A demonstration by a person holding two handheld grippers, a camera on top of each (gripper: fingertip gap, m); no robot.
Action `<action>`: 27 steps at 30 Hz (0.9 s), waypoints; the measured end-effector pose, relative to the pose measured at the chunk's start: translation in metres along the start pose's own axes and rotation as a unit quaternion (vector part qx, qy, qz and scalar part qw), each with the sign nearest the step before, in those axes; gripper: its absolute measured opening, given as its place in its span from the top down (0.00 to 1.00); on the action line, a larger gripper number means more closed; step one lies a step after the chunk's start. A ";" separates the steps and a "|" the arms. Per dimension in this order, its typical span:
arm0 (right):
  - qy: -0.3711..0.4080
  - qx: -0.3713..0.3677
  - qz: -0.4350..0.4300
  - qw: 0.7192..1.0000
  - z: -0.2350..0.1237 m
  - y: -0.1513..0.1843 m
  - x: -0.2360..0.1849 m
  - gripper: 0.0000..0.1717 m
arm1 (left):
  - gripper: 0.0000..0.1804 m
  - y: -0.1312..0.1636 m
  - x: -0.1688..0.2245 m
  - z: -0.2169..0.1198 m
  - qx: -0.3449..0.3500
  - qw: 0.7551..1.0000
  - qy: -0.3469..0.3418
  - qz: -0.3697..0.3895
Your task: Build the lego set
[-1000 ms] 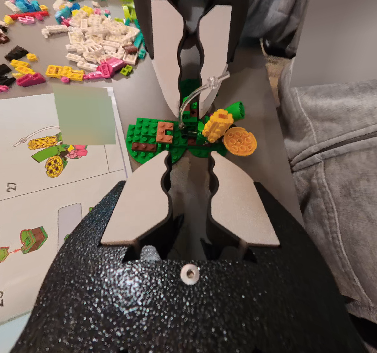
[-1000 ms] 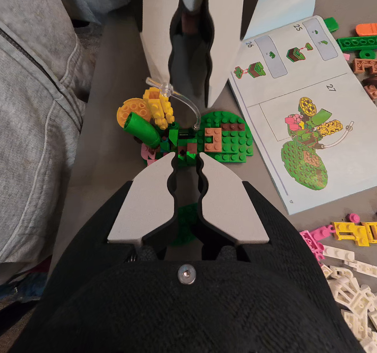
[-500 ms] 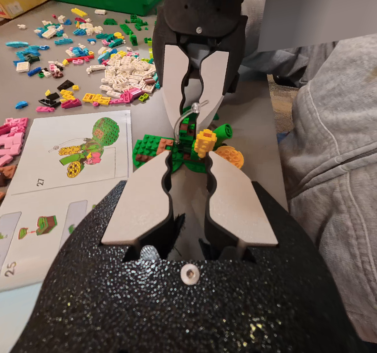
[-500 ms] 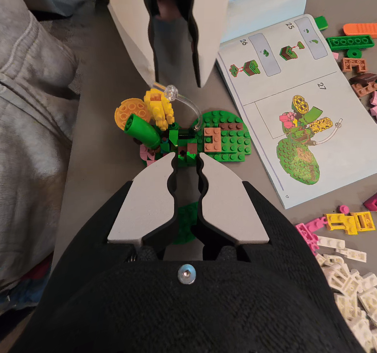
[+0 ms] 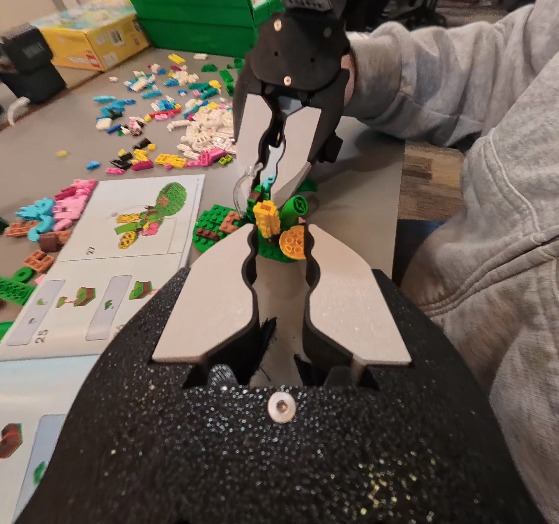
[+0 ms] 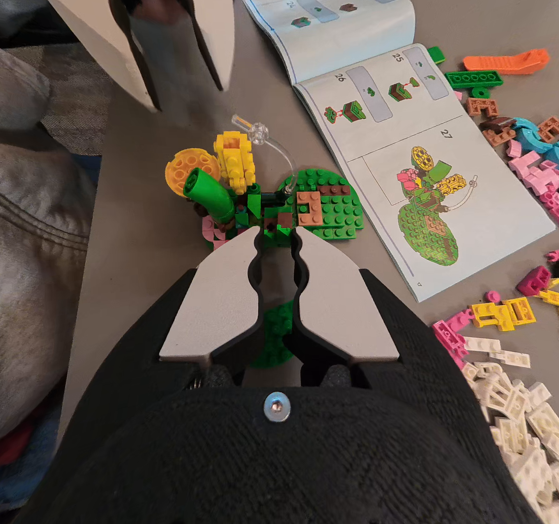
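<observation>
right gripper: jaws narrow, closed on the green-and-brown block stack at the middle of the brick model; both pads press its sides; left gripper: jaws wide, nothing gripped; its fingertips stand apart on either side of the yellow brick cluster and the round orange disc, and whether a pad touches the disc cannot be told; in the right wrist view the left gripper's fingers hang above the desk, clear of the model.

brick model: sits on the grey desk near the edge beside the person's grey sleeve; green studded base plate with tan and brown plates on top; green tube piece angled beside the orange disc; clear curved rod arching from the centre toward the yellow cluster; pink pieces at the base's edge.

open instruction booklet lies just beside the model; loose bricks in white, pink, yellow and blue scattered farther in on the desk; green box and yellow box at the far edge.
</observation>
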State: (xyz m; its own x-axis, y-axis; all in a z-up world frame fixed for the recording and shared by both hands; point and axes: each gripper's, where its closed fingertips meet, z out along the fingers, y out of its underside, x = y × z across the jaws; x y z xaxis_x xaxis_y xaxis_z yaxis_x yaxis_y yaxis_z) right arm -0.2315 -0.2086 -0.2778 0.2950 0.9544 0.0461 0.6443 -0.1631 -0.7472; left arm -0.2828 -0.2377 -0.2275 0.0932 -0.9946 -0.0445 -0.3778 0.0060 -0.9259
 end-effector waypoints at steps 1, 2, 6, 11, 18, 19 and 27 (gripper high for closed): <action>0.002 0.002 0.000 1.000 0.000 0.000 0.000 0.91 | 0.85 -0.004 0.000 -0.002 0.009 1.000 -0.009 0.006; 0.004 0.004 0.001 1.000 0.000 0.000 0.000 0.91 | 0.85 -0.009 0.000 -0.003 0.017 1.000 -0.020 0.012; 0.036 0.034 0.005 0.999 -0.016 -0.007 0.007 0.91 | 0.87 -0.036 -0.005 -0.010 0.058 0.992 -0.095 0.059; -0.019 0.178 0.100 0.979 -0.058 -0.052 -0.004 0.91 | 0.86 -0.069 -0.002 0.000 0.074 0.968 -0.179 0.162; -0.068 0.246 0.171 0.952 -0.076 -0.085 -0.017 0.91 | 0.83 -0.081 -0.009 0.021 0.052 0.932 -0.241 0.267; -0.073 0.249 0.177 0.949 -0.076 -0.087 -0.018 0.91 | 0.85 -0.082 -0.013 0.020 0.048 0.923 -0.258 0.283; -0.089 0.259 0.202 0.940 -0.074 -0.091 -0.019 0.91 | 0.95 -0.084 -0.016 0.019 0.052 0.897 -0.292 0.328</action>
State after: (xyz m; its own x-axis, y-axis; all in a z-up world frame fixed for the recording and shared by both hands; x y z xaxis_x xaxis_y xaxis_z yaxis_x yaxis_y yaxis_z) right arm -0.2437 -0.2303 -0.1617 0.2882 0.8755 -0.3879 0.0608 -0.4210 -0.9050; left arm -0.2350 -0.2205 -0.1560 0.3606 -0.5499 -0.7534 -0.4432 0.6097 -0.6571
